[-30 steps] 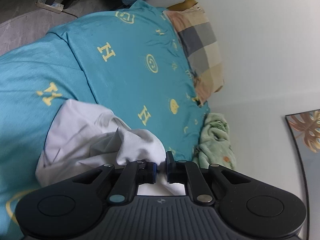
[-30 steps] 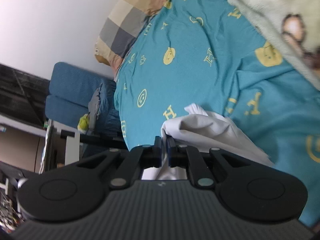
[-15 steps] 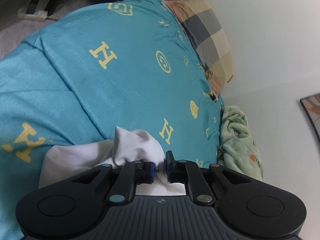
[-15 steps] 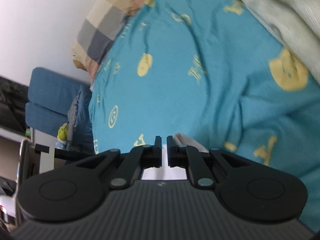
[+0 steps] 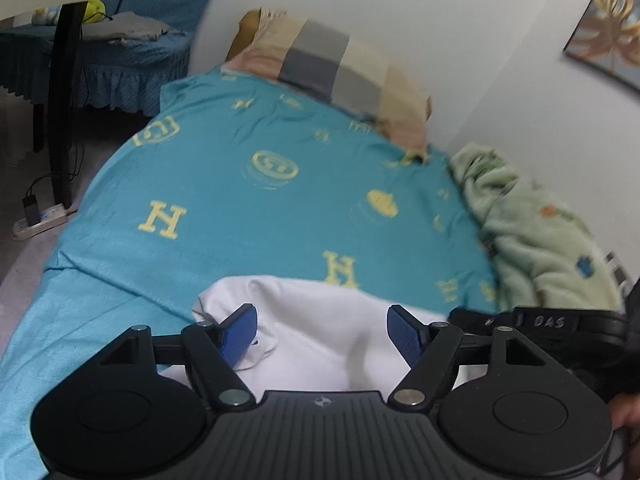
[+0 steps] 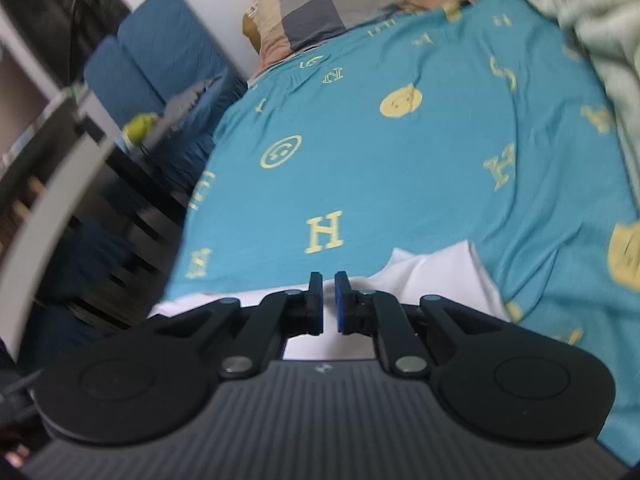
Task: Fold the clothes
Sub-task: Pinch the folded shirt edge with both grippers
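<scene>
1. White garment (image 5: 320,332) lies on the teal bedsheet (image 5: 256,216) at the near end of the bed, far from the checked pillow (image 5: 332,72) at the head.
2. We see our left gripper (image 5: 322,334) with its blue pads (image 5: 240,334) spread wide apart, hovering over the garment and holding nothing.
3. We see our right gripper (image 6: 328,304) with its fingers drawn close, only a narrow slit between the pads; white cloth (image 6: 436,276) shows in and behind that slit, but we cannot tell whether it is pinched.
4. From the right wrist, the garment reaches out past both sides of the gripper, one corner lying just short of a yellow "H" (image 6: 324,232) printed on the sheet.
5. Beside the pillow, along the wall, a pale green fleece blanket (image 5: 536,232) lies bunched at the sheet's edge.
6. On the pillow's other side, off the bed, stands a blue sofa (image 6: 152,52).
</scene>
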